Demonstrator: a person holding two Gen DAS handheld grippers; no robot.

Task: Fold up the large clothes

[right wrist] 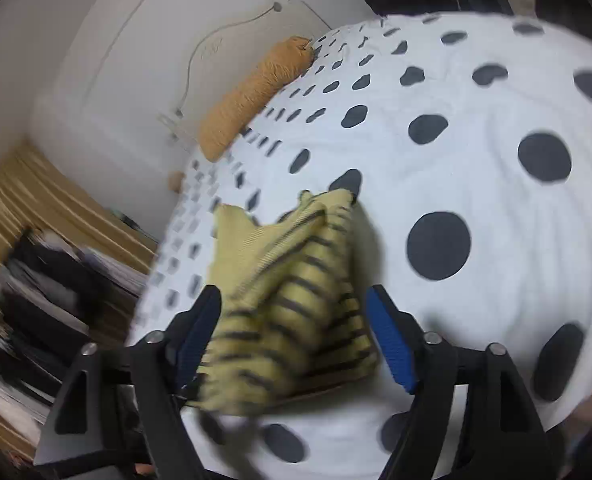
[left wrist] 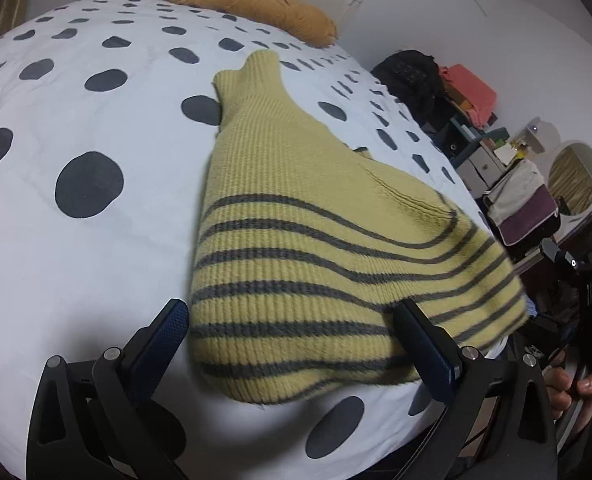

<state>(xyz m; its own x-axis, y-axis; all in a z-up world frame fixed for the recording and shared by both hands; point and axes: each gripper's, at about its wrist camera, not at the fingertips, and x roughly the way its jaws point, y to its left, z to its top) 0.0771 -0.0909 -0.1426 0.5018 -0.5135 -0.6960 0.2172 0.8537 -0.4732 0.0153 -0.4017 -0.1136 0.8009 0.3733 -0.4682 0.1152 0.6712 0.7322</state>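
A yellow knit sweater (left wrist: pixel 296 216) with grey stripes lies folded into a narrow shape on the polka-dot bed cover (left wrist: pixel 96 264), its plain end pointing toward the far pillow. My left gripper (left wrist: pixel 296 332) stands open over the striped near end, its blue pads wide apart and not pressing the cloth. In the right wrist view the sweater (right wrist: pixel 292 300) appears bunched and blurred between the spread fingers of my right gripper (right wrist: pixel 296 320), which is open too. A hand (left wrist: pixel 576 392) holding a black gripper body shows at the right edge of the left wrist view.
An orange bolster pillow (left wrist: pixel 252 4) lies along the far edge of the bed by the white wall. Beside the bed stand shelves with a black bag (left wrist: pixel 408 76), pink clothes (left wrist: pixel 472 88) and other clutter. Gold curtains (right wrist: pixel 36 208) hang beyond the bed.
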